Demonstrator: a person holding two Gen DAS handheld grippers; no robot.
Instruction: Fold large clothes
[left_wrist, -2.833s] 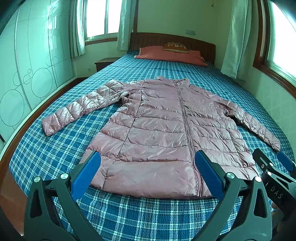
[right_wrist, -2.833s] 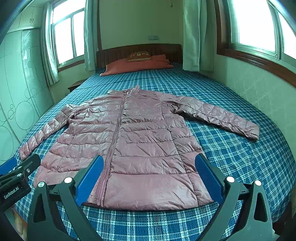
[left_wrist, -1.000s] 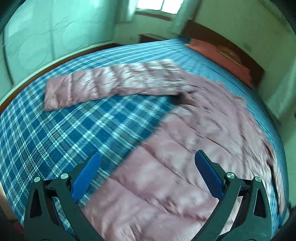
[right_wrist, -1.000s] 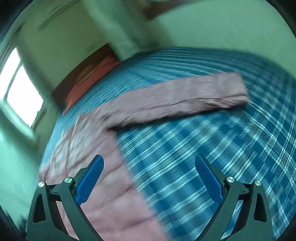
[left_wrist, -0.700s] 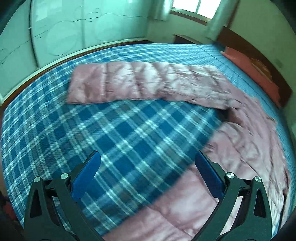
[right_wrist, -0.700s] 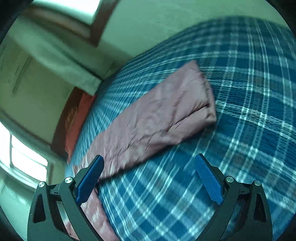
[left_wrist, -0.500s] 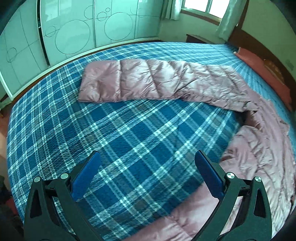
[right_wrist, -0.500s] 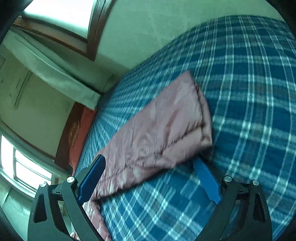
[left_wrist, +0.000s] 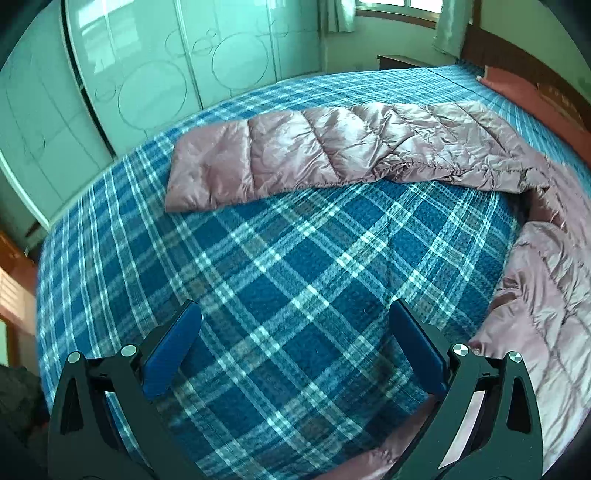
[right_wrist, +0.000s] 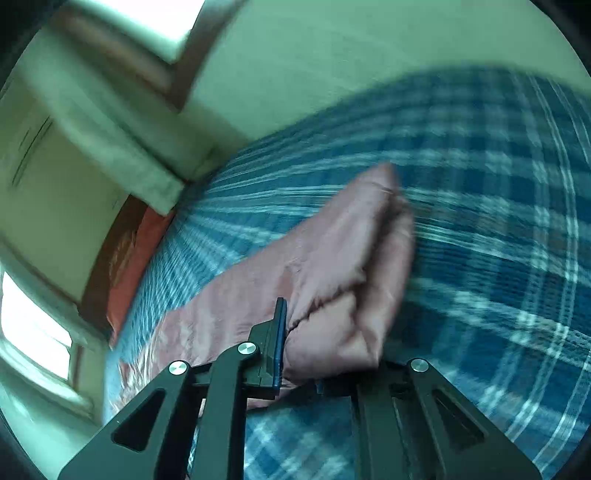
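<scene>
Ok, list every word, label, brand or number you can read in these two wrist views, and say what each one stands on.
None can be read in either view.
The pink jacket sleeve shows only quilting, no label.
The plaid bedspread bears a pattern only.
The wardrobe doors carry circle outlines, not letters.
The cushion by the headboard has a pattern too blurred to tell whether it is lettering.
The left gripper and right gripper show no visible marking.

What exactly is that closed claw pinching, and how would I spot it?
Start at the blue plaid bedspread. On it lies a shiny mauve quilted jacket sleeve; the right gripper is shut on its cuff end. It is the only pink, puffy thing against the checks.
</scene>
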